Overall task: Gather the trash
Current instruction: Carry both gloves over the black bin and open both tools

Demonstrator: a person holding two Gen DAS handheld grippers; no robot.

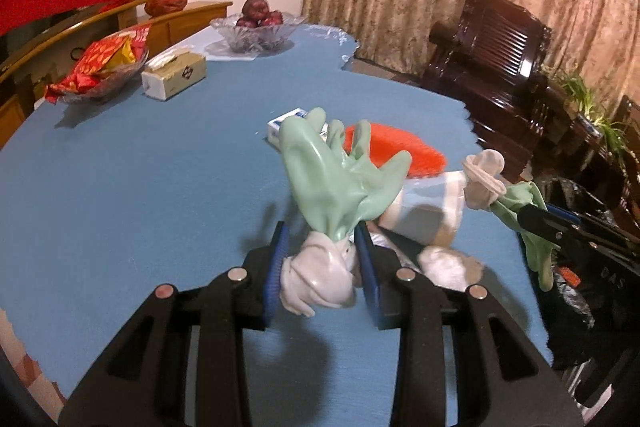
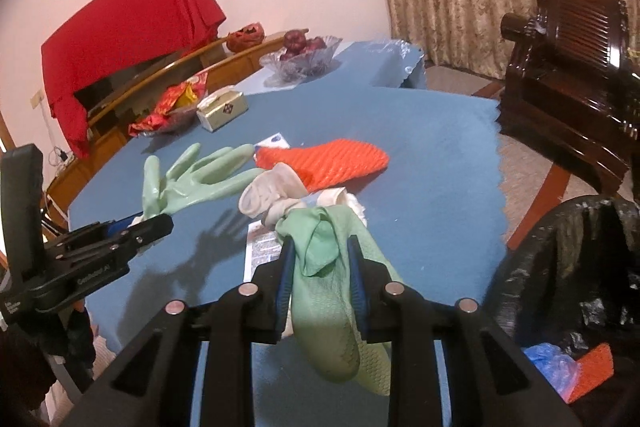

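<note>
In the left wrist view my left gripper [image 1: 320, 247] is shut on a pale green rubber glove [image 1: 340, 179] at its white inner cuff, and the fingers stand up above the blue tablecloth [image 1: 140, 187]. The right wrist view shows that glove [image 2: 200, 179] lifted, with the left gripper [image 2: 160, 221] at its wrist. My right gripper [image 2: 320, 255] is shut on a second green glove [image 2: 332, 291], whose white cuff [image 2: 272, 193] sticks out ahead. An orange mesh piece [image 2: 328, 163] lies beyond it. A bin with a black bag [image 2: 580, 247] stands at the right of the table.
A white roll [image 1: 424, 215], a crumpled tissue [image 1: 448, 263], a small white box [image 1: 288, 123] and a printed leaflet [image 2: 264, 247] lie on the table. Farther back are a tissue box [image 1: 176, 77], a snack bowl [image 1: 104, 67] and a fruit bowl [image 1: 260, 27]. A dark wooden chair [image 1: 500, 59] stands right.
</note>
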